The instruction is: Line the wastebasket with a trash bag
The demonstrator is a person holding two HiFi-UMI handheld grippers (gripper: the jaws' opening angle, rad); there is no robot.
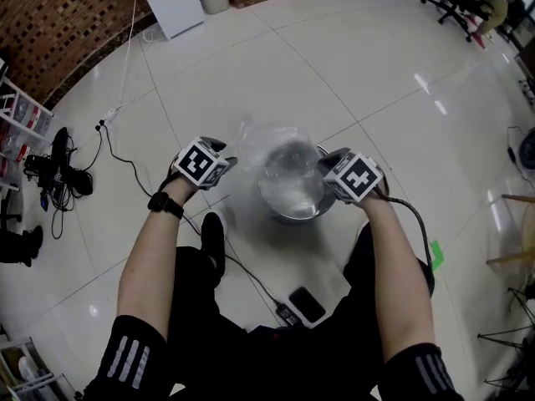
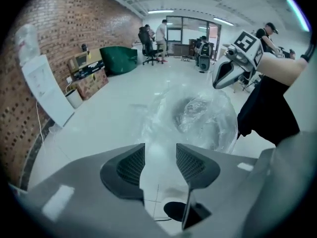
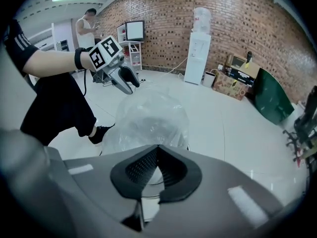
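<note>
The clear trash bag [image 1: 280,161] sits puffed up in and over the metal wastebasket [image 1: 294,215], which stands on the tiled floor [image 1: 376,82] right by the person's feet. The right claw [image 3: 157,150] is at the basket's right rim, pressed together right up against the film. Can't tell if it's actually got plastic pinched. The left claw [image 2: 159,152] is on the left side, spread, nothing between its pads, with the bag just ahead. Looks like we're at the stretch-the-mouth-over-the-rim step. Next I'd guess the left claw has to nip the loose left edge, then both pull outward and down around the rim without dragging the bag out.
</note>
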